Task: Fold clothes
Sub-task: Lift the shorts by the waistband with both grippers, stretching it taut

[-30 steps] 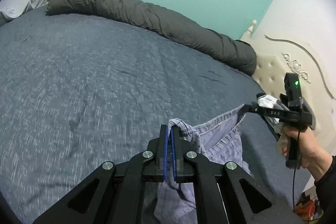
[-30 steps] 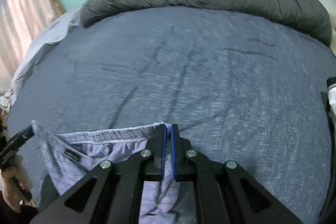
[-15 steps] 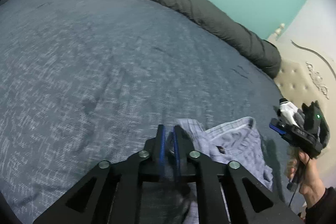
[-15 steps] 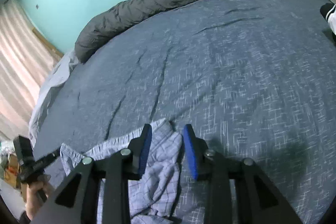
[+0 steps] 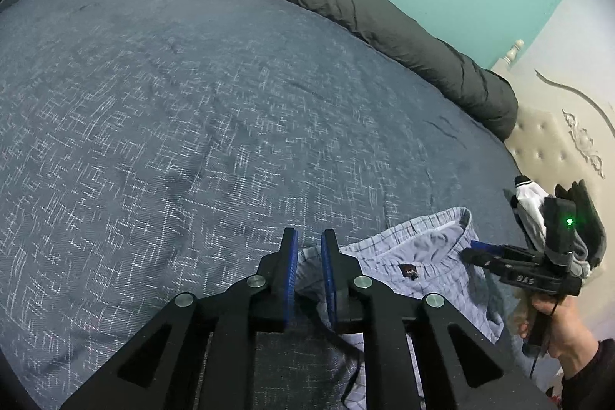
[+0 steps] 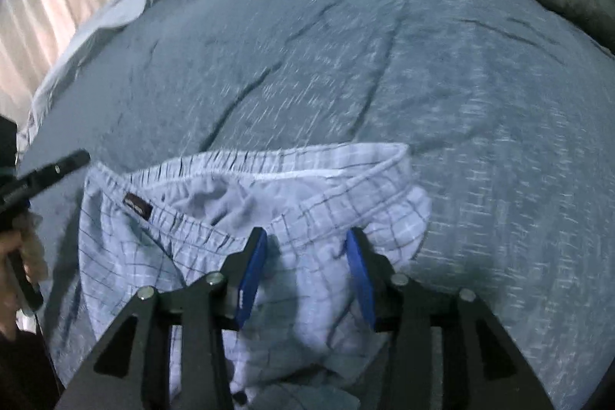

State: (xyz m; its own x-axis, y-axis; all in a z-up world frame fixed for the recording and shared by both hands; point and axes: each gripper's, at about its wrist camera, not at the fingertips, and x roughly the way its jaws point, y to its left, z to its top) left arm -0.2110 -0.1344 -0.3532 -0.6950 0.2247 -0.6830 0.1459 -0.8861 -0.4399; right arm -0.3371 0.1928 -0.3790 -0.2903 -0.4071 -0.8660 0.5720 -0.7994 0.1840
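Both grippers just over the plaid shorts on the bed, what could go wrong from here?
1. The plaid shorts lie bunched, waistband gaping; folding now may lock wrinkles in.
2. The right gripper is open wide above rumpled cloth; closing may pinch several layers.
3. The left gripper is open only narrowly at the shorts' edge, right on the blue bedspread; it may snag that too.

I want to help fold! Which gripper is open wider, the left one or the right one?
The right gripper. Its blue fingers stand far apart over the checked shorts; the left gripper shows only a narrow gap.
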